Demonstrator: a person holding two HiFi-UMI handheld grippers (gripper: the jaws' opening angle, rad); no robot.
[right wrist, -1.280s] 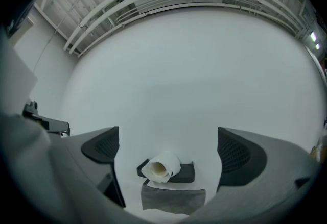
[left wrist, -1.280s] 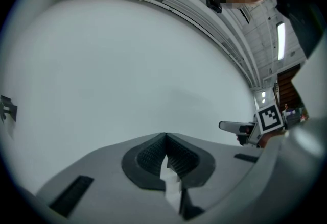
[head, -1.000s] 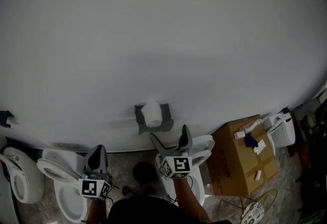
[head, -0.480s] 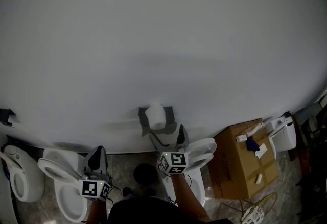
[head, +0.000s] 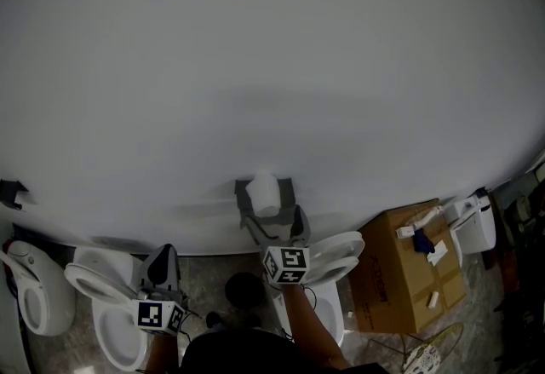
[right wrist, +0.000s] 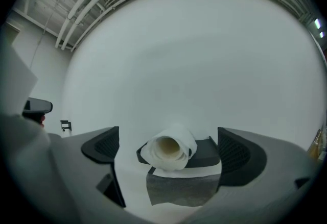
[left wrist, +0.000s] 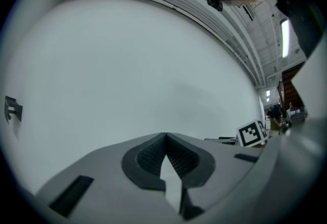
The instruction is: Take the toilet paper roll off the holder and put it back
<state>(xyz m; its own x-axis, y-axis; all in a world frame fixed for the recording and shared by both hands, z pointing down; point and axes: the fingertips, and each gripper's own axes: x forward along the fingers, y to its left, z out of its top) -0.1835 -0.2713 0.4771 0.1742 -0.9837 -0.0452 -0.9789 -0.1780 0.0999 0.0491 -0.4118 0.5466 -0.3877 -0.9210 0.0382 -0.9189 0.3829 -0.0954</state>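
Note:
A white toilet paper roll (head: 264, 192) sits on a dark grey holder (head: 284, 192) fixed to the white wall. In the right gripper view the toilet paper roll (right wrist: 169, 147) faces me end-on, its hollow core showing, with the holder (right wrist: 204, 152) behind it. My right gripper (head: 273, 226) is open just below the roll, its jaws wide on either side and not touching it. My left gripper (head: 161, 264) hangs low at the left, shut and empty; in the left gripper view its pads (left wrist: 153, 155) meet.
White toilets (head: 102, 296) stand on the floor below, one under each gripper. A cardboard box (head: 400, 274) with small items on it sits at the right. A small dark bracket (head: 10, 192) is on the wall at far left.
My right gripper has risen toward the wall and now stands close under the roll, jaws still apart. The left gripper has stayed put.

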